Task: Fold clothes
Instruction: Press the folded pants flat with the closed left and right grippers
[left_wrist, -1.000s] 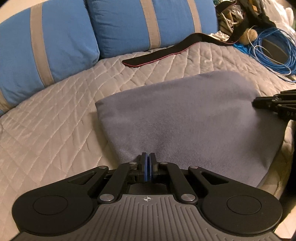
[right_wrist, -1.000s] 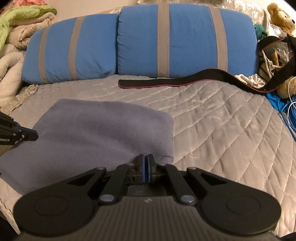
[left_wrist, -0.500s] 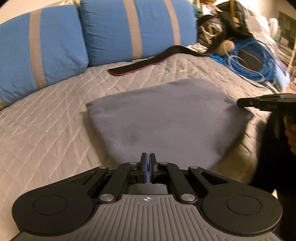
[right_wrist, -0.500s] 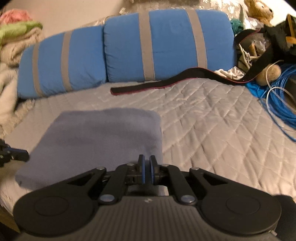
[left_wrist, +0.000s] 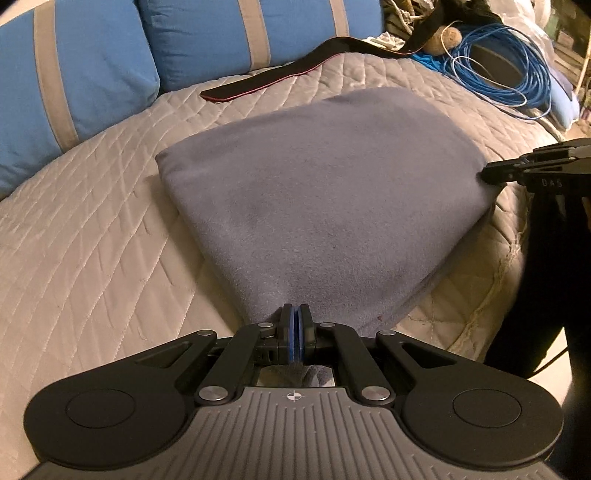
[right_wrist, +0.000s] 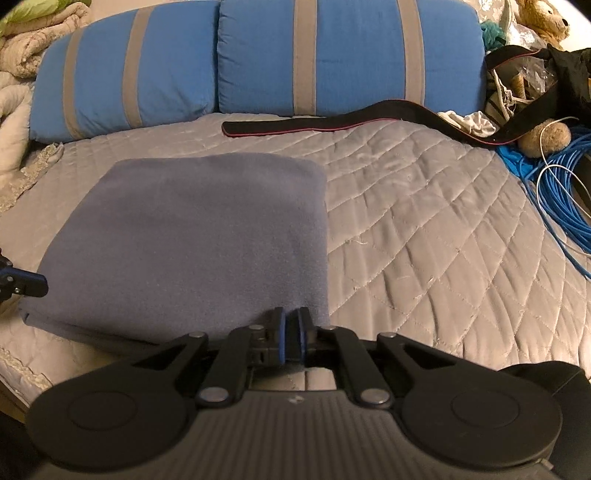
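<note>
Grey fleece garment (left_wrist: 325, 206) lying on the quilted bedspread (left_wrist: 92, 240) as a flat, layered, roughly square bundle, edges stacked at the near side: already folded at least once, by the look of it. Left gripper (left_wrist: 294, 334) pinched tight on the near corner, cloth bunched between and behind the blue pads. Right gripper (right_wrist: 291, 334) at the other near corner, pads slightly parted, dark in the gap; cannot tell whether any cloth is caught there. Fits either another fold coming or a finished bundle being squared up and let go. No basket, box or drawer anywhere in view, so nothing contained; only blue striped pillows (right_wrist: 258, 62), a black belt (right_wrist: 332, 123) and coiled blue cable (left_wrist: 498, 81) beyond the garment.
</note>
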